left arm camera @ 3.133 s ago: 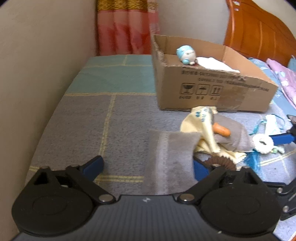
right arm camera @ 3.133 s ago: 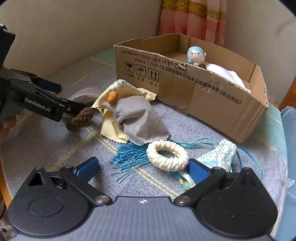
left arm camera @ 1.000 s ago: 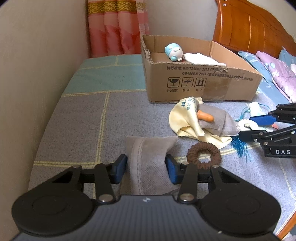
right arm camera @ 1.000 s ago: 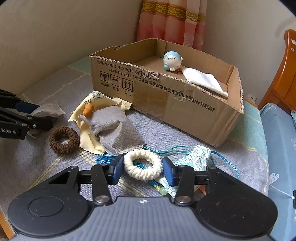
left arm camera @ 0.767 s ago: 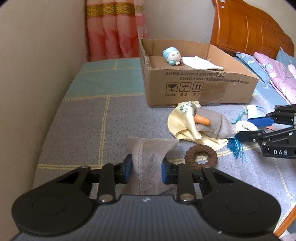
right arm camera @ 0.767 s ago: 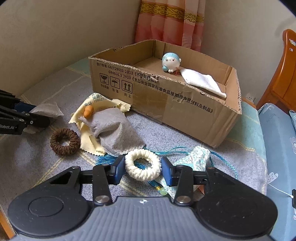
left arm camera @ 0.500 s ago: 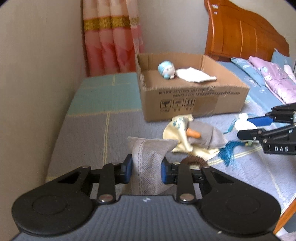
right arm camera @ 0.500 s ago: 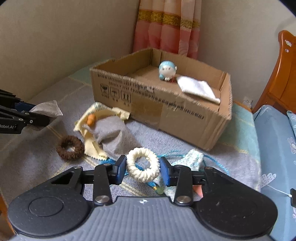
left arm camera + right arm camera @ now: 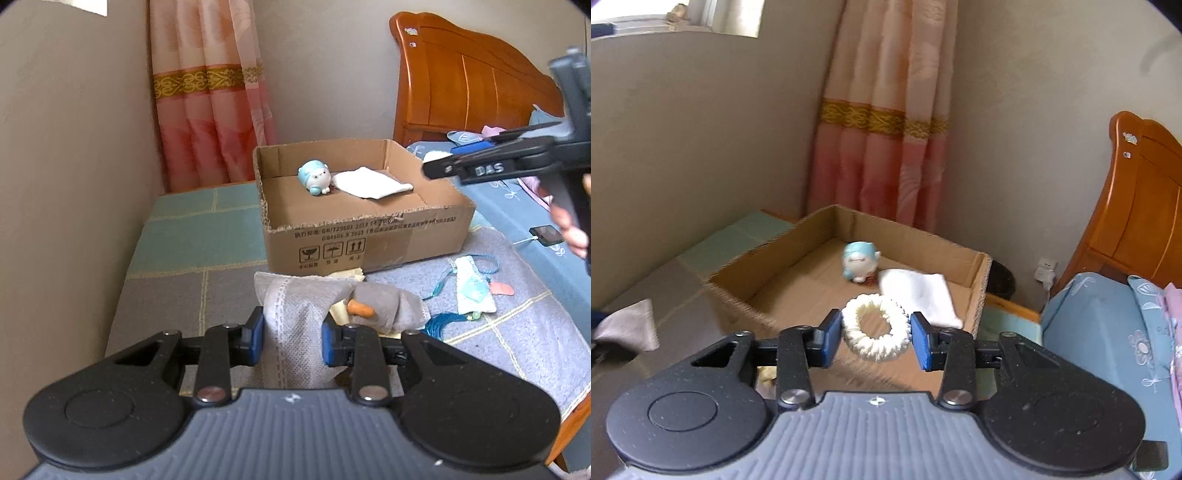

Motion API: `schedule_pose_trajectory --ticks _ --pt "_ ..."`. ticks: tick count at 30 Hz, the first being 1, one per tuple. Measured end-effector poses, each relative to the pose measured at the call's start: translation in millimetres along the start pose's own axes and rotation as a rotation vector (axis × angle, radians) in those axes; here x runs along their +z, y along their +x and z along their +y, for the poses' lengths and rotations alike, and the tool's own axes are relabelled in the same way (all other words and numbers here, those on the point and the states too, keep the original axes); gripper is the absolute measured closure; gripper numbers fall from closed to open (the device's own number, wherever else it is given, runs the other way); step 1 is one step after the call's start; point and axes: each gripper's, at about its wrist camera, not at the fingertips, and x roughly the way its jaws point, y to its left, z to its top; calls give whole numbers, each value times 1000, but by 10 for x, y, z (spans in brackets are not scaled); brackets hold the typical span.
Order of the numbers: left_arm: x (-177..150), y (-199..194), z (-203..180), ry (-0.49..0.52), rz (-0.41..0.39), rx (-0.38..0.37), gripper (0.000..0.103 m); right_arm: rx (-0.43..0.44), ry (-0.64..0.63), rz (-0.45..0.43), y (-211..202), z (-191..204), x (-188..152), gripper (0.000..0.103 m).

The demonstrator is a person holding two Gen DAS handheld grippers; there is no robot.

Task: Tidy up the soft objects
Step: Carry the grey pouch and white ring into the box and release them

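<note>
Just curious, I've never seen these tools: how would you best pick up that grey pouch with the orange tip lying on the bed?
Probably pinch the grey pouch's bunched neck beside its orange tip, coming from above; the slack body would just sag.

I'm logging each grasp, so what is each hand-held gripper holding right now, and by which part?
The left hand-held gripper pinches the grey cloth pouch across its middle. The right hand-held gripper clamps the cream scrunchie by the outer sides of its ring.
</note>
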Motion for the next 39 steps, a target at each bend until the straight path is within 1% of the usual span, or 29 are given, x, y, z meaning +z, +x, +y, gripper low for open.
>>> schedule_pose_trajectory --ticks 1,2,3,4,5,6,7,10,13,15,19,23,25,26,27,28,29,30,31,32,34,39 --pt "18 3 -8 4 -4 2 75 -8 2 8 62 -20 16 37" --pt "39 3 -14 9 -7 2 75 -18 9 9 110 -43 18 22" --pt "72 7 -19 17 -12 1 75 -19 14 8 136 -60 5 15" --pt "97 14 -28 24 -16 -1 75 -11 18 11 155 -72 -13 14" --pt "130 21 -31 32 -19 -4 75 -3 25 16 154 -81 -34 11" --pt "171 33 -38 42 -23 -7 75 4 35 19 142 -89 -61 3" --pt "216 48 -47 55 -27 -13 75 6 42 19 125 -90 -86 0" --pt "374 111 -77 87 -37 -32 75 25 56 16 26 -73 -166 0" --pt "561 189 -118 114 -57 -47 75 21 83 25 -62 -63 -217 0" --pt "695 258 -161 139 -71 -54 75 35 114 37 -100 -69 -250 0" --pt "979 479 -256 179 -69 -66 75 44 157 71 -126 -42 -351 0" --pt "1200 786 -326 197 -46 -60 75 47 143 96 -149 28 -429 0" --pt "1286 906 -325 184 -43 -38 75 52 130 95 -188 48 -437 0" --pt "1322 961 -321 180 -44 -34 73 48 123 93 -206 59 -440 0" --pt "1361 1019 -313 170 -45 -25 65 46 118 93 -217 60 -433 0" --pt "1385 1054 -307 168 -43 -23 45 43 113 91 -229 62 -432 0" --pt "1398 1081 -307 169 -40 -11 31 38 112 87 -244 58 -431 0" --pt "1394 1074 -316 169 -53 13 9 33 111 85 -255 50 -430 0" --pt "1386 1051 -316 171 -69 30 6 32 113 84 -267 41 -432 0" --pt "1375 1018 -315 174 -80 29 6 31 117 82 -284 32 -434 0" --pt "1366 955 -290 162 -76 10 5 30 126 77 -312 6 -437 0" --pt "1320 789 -253 159 -68 27 5 17 140 70 -360 -22 -432 0"
